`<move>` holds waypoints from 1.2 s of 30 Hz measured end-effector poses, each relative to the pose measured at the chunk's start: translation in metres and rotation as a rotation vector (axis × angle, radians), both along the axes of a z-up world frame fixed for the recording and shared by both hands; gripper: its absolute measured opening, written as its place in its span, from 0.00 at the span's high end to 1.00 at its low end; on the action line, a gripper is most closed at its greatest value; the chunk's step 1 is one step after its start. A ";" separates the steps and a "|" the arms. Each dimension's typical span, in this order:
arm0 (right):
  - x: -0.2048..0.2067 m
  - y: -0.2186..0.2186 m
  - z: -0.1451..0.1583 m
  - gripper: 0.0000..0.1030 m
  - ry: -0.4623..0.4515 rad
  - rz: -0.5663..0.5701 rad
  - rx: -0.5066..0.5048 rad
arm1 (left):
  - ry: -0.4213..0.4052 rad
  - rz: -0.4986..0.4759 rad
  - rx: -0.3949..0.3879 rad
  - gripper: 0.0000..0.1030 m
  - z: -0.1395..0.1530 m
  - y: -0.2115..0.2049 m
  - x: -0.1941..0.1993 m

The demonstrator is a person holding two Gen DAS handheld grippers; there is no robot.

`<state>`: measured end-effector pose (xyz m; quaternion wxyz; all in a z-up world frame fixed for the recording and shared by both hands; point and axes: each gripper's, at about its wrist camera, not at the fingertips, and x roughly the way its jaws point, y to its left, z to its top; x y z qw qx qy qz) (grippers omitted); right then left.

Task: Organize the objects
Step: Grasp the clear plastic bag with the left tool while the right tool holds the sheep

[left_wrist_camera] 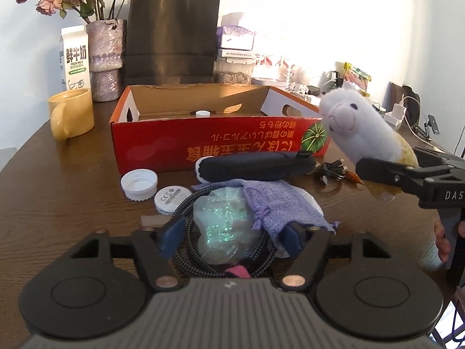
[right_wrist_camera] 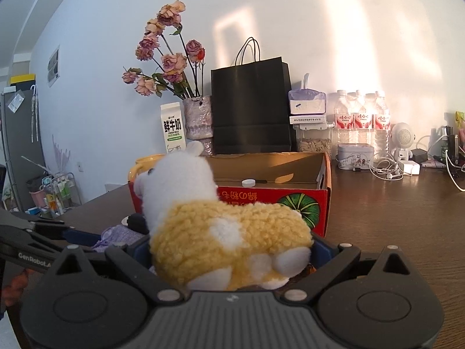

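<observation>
Red printed cardboard forms the open box point(left_wrist_camera: 221, 142) on the wooden table point(left_wrist_camera: 72, 192). A plush alpaca point(right_wrist_camera: 221, 226), white-headed with a curly yellow body, is clamped by the right gripper point(right_wrist_camera: 229, 250) above the box's near corner. The left gripper point(left_wrist_camera: 232, 232) is held open over a glittery bag point(left_wrist_camera: 223, 226).

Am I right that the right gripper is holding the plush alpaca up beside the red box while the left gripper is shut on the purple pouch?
Not quite. The left gripper is open, its fingers spread around the clear bag and not gripping the purple pouch; the left wrist view shows this. The right gripper does hold the plush alpaca beside the red box.
</observation>
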<state>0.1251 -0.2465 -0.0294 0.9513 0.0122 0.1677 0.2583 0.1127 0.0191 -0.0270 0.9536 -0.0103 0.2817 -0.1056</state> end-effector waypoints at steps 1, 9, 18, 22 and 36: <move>0.000 0.001 0.000 0.03 0.000 0.001 -0.003 | 0.000 -0.004 0.004 0.29 0.000 -0.001 -0.001; -0.001 0.001 0.001 0.03 -0.003 0.002 -0.003 | 0.002 0.013 0.017 0.10 0.001 0.018 -0.025; -0.001 0.003 0.001 0.03 -0.004 0.005 -0.005 | -0.008 0.094 0.038 0.13 0.007 0.031 -0.016; -0.001 0.003 0.001 0.03 -0.003 0.004 -0.005 | -0.017 0.039 0.059 0.17 0.007 0.017 -0.006; -0.003 0.007 0.001 0.03 -0.005 0.007 -0.004 | -0.025 0.044 -0.012 0.69 0.001 0.005 0.004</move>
